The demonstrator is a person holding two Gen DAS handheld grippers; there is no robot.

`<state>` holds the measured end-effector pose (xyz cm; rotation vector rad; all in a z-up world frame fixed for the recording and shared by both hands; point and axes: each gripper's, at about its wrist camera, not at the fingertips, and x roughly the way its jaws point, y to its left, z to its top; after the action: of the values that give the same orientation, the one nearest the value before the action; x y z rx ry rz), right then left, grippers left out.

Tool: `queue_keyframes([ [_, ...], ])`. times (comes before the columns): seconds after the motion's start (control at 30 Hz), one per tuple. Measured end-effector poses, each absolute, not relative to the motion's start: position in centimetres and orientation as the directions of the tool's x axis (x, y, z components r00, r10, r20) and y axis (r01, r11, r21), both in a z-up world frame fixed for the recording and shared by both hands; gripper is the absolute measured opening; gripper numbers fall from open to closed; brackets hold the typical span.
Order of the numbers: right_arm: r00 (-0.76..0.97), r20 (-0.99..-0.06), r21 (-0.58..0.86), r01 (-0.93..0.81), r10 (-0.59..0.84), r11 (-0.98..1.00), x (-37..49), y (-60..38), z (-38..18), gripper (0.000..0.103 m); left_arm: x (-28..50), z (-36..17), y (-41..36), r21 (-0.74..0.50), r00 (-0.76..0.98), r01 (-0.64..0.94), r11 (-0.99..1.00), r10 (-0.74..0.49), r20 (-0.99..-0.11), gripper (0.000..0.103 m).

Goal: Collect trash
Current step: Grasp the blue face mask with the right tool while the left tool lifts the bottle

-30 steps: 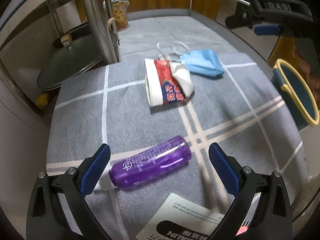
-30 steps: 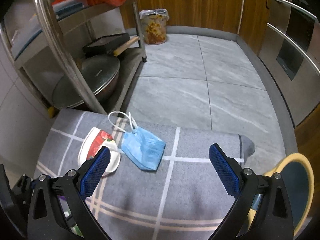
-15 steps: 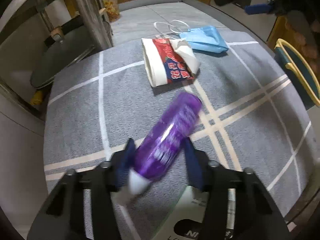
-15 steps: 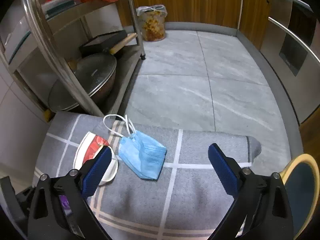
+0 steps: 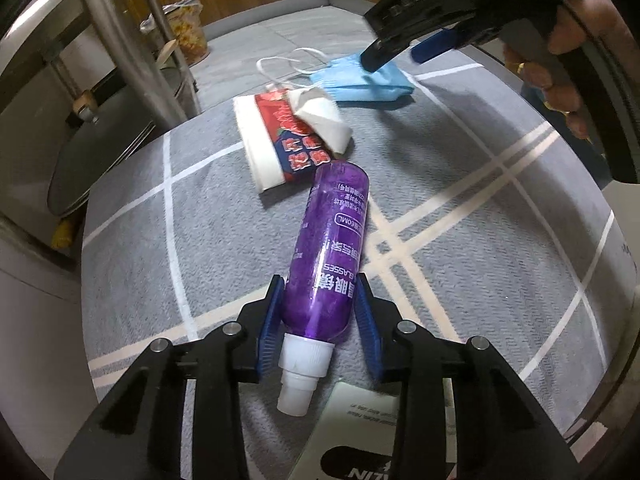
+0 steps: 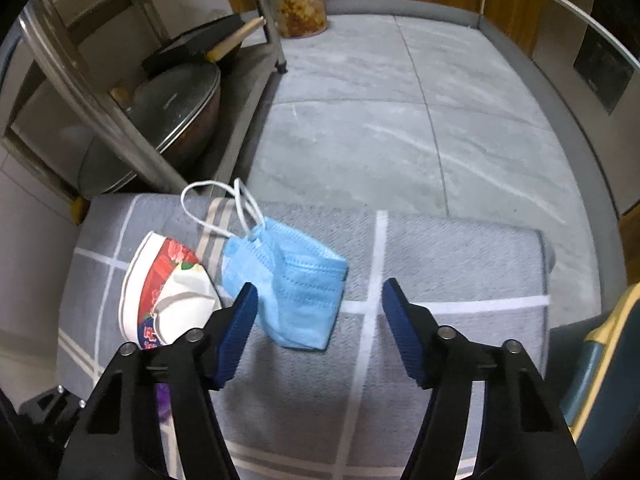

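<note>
Left gripper [image 5: 320, 320], angled steeply down, has just closed on the purple spray bottle [image 5: 330, 248]; right gripper [image 6: 316, 332], also tilted down, has been narrowing, its fingers half-wide around the blue face mask [image 6: 296, 284].

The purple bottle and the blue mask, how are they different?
The purple bottle is hard, round and shiny with a white cap; the blue mask is soft, flat and folded with white loops. The bottle is squeezed between the left gripper jaws; the mask lies loose between the right gripper jaws, which have just been closing. Both lie on the grey checked cloth.

purple bottle [image 5: 328, 248]: lying, white cap | crushed paper cup [image 5: 288, 136]: flattened | blue mask [image 6: 292, 280]: crumpled
</note>
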<state>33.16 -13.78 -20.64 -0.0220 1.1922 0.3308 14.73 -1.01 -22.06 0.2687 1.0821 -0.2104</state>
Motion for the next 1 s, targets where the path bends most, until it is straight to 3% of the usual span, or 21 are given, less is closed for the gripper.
queue_keyframes([
  [0.13,0.289,-0.927,0.157,-0.285,0.241,0.945,33.0,-13.3,-21.6,0.038,15.1,-22.1,-1.1,0.115,0.457,0.306,0.945,-0.040,-0.888,0.035],
  [0.27,0.293,-0.931,0.127,-0.297,0.217,0.946,32.8,-12.9,-21.6,0.031,15.2,-21.8,-1.1,0.110,0.465,0.308,0.945,-0.049,-0.884,0.035],
  [1.0,0.442,-0.862,0.103,-0.329,0.250,0.939,29.0,-19.7,-12.6,0.028,16.4,-16.8,-3.8,0.043,0.577,0.318,0.947,-0.157,-0.801,0.032],
])
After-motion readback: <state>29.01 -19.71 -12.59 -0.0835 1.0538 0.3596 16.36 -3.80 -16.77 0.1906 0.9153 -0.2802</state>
